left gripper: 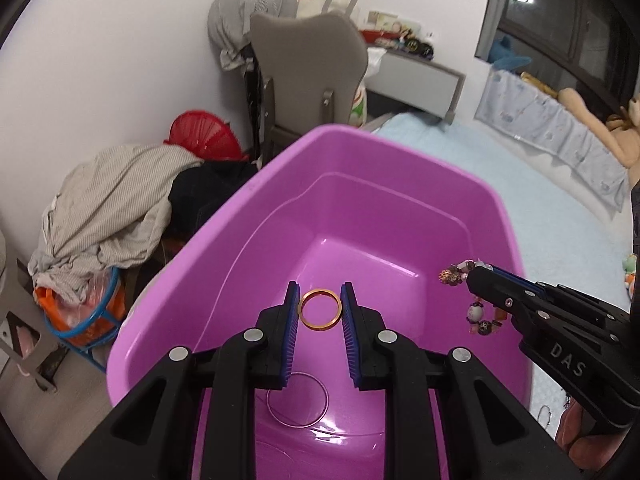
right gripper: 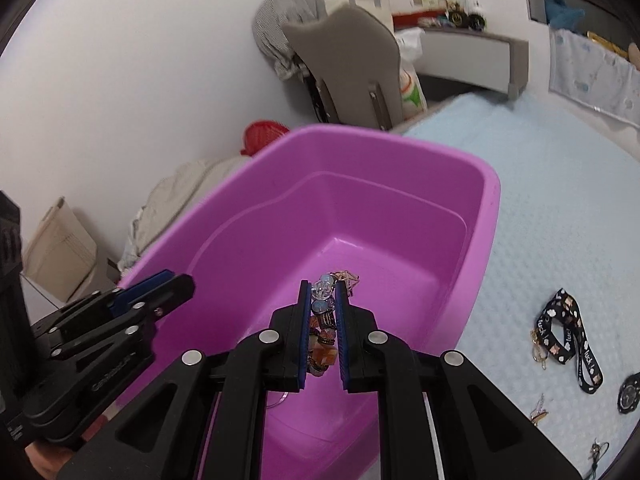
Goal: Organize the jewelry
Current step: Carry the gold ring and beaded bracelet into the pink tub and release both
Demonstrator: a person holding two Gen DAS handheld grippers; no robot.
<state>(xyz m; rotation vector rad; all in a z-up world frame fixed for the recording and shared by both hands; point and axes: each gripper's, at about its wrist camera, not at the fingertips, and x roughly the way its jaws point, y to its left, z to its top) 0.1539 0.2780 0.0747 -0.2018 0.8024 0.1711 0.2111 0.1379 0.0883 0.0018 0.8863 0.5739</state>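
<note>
A purple plastic tub (left gripper: 400, 148) (right gripper: 486, 216) sits on the light blue bed. My left gripper (left gripper: 320, 292) hangs over the tub with its pads either side of a gold ring (left gripper: 321, 309); the ring looks pinched between them. A thin wire bangle (left gripper: 297, 400) lies on the tub floor below. My right gripper (right gripper: 323, 290) is shut on a beaded bracelet (right gripper: 322, 328), held over the tub; it also shows in the left wrist view (left gripper: 478, 270) with the beads (left gripper: 480, 316) hanging from it.
On the bed to the right lie a black lanyard (right gripper: 568, 336), a black watch (right gripper: 630, 394) and small trinkets (right gripper: 538, 408). Beyond the tub stand a grey chair (left gripper: 308, 64), a clothes pile (left gripper: 116, 200) and a red basket (left gripper: 202, 136).
</note>
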